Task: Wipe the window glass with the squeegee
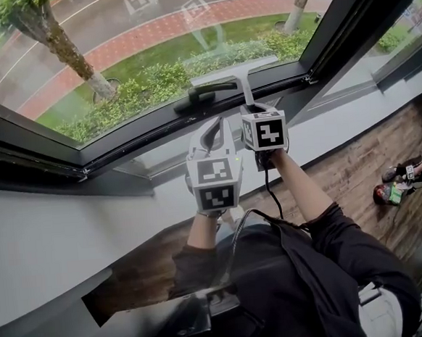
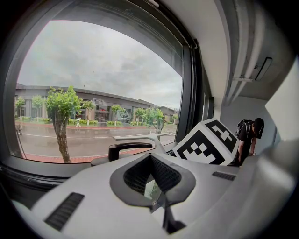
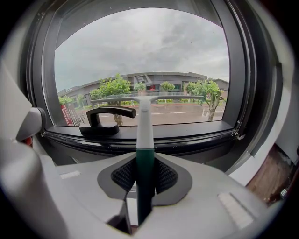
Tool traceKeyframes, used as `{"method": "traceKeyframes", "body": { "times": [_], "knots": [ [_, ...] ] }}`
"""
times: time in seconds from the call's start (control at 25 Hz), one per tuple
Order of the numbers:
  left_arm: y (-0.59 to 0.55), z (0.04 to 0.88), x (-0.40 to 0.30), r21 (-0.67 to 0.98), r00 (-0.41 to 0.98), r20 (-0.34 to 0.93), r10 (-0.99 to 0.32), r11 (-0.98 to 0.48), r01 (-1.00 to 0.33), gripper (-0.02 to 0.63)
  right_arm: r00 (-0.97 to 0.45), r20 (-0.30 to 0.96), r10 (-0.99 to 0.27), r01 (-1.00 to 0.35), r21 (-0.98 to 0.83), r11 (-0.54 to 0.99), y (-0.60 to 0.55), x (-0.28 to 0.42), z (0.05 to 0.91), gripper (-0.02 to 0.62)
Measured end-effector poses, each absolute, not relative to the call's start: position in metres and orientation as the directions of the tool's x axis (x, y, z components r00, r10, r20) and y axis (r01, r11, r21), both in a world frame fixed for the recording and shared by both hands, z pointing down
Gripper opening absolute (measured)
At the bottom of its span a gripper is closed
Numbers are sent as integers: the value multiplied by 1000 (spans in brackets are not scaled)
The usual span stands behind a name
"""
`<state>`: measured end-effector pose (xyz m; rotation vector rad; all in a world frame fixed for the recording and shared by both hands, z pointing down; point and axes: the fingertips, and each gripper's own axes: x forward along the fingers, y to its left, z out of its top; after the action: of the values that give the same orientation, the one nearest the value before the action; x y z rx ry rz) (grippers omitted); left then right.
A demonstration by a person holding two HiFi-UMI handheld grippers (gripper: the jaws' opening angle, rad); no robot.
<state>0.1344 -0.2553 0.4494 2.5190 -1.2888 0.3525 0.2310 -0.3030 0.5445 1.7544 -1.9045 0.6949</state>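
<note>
The squeegee [image 1: 234,73] has a white blade bar and a white-and-green handle [image 3: 145,154]. Its blade [image 3: 145,98] lies against the lower part of the window glass [image 1: 150,38], just above the bottom frame. My right gripper [image 1: 254,111] is shut on the handle, which runs straight between its pads [image 3: 122,175]. My left gripper [image 1: 212,131] hangs just left of the right one and below the window, jaws shut with nothing in them [image 2: 156,186]. In the left gripper view the squeegee [image 2: 142,137] shows beside the right gripper's marker cube [image 2: 208,142].
A black window handle [image 1: 205,93] sits on the bottom frame just left of the squeegee. The dark window frame [image 1: 345,23] rises at the right. A white sill [image 1: 69,219] runs below. A person [image 1: 405,181] crouches on the wooden floor at right.
</note>
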Motion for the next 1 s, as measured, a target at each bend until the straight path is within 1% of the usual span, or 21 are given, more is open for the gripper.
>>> {"method": "traceKeyframes", "body": {
  "times": [0.6, 0.84, 1.0],
  "knots": [
    [-250, 453, 132, 157, 564, 359, -743, -548, -822, 0, -81, 659, -748, -997, -56, 58, -295, 231, 552, 67],
    [-253, 444, 125, 135, 543, 335, -770, -531, -836, 0, -97, 616, -782, -995, -67, 71, -294, 230, 534, 67],
    [-251, 420, 117, 117, 536, 288, -794, -526, -842, 0, -123, 579, -806, -992, -71, 100, -286, 223, 510, 66]
  ]
}}
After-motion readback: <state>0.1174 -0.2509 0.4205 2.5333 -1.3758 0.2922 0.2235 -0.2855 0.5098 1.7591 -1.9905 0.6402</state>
